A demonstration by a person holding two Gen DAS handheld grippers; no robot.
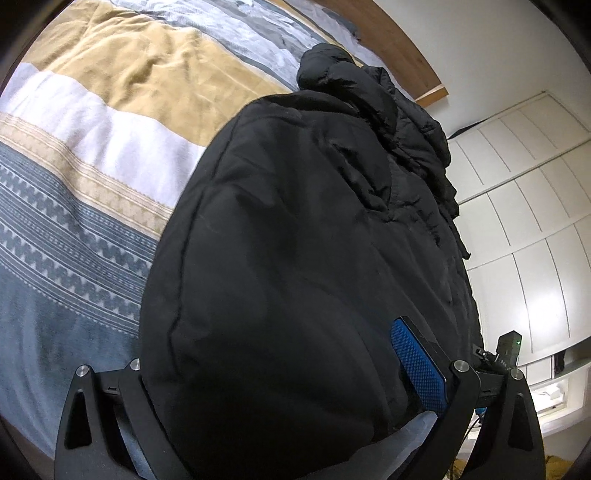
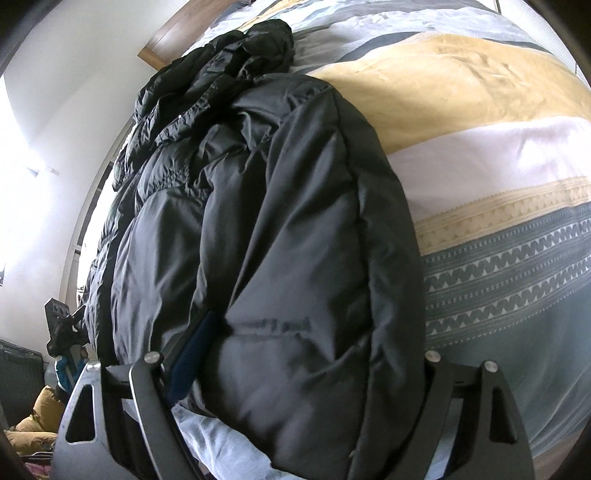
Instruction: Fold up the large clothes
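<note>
1. As seen from your left wrist camera, the black padded jacket (image 1: 295,240) lies on the bed, folded into a thick bundle whose rounded near end bulges toward the lens; its far end is crumpled and heaped near the wooden headboard (image 1: 391,40).
2. Under it you have a striped bedspread (image 1: 92,155) in mustard, white and grey-blue patterned bands. White panelled wardrobe doors (image 1: 528,206) stand beyond the bed on the right of this view.
3. Your left gripper (image 1: 273,373) is spread wide, with the jacket's near end bulging between its fingers. One blue-padded finger (image 1: 417,365) lies against the fabric; the other finger is hidden behind the bundle. You are straddling the jacket; whether the jaws are pinching it, I cannot tell.
4. From your right wrist camera, the same jacket (image 2: 288,258) reads grey-black with a slight sheen, quilted seams visible, a smooth folded panel on top and rumpled layers behind it toward the headboard (image 2: 173,33).
5. Bedspread (image 2: 498,184) extends to the right of the jacket here; a bright white wall (image 2: 55,129) fills the left, with mustard cushions (image 2: 40,417) low at the left edge.
6. Your right gripper (image 2: 295,369) is likewise spread wide across the jacket's near end. One blue pad (image 2: 192,354) is tucked into a fold of the fabric; the opposite finger is concealed by cloth. Clamping force cannot be confirmed.
</note>
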